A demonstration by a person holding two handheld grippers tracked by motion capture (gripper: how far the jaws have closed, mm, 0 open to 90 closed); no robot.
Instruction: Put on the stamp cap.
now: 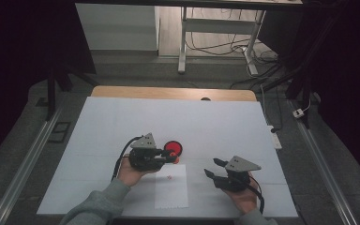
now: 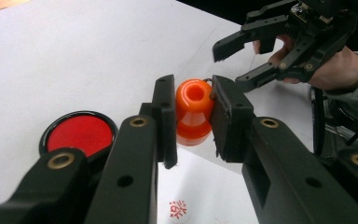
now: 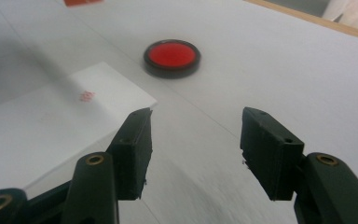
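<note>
Left gripper (image 2: 193, 116) clamped on an orange stamp (image 2: 194, 112), held above the paper (image 1: 171, 192), beside the red ink pad (image 1: 173, 148). Long axis roughly level, along the jaws. Right gripper (image 3: 196, 149) spread wide, empty, farther off.

L tongs (image 2: 193, 116) clamped w/ jaws near-closed; R tongs (image 3: 196, 154) gaping, both hand-held low over table.
</note>
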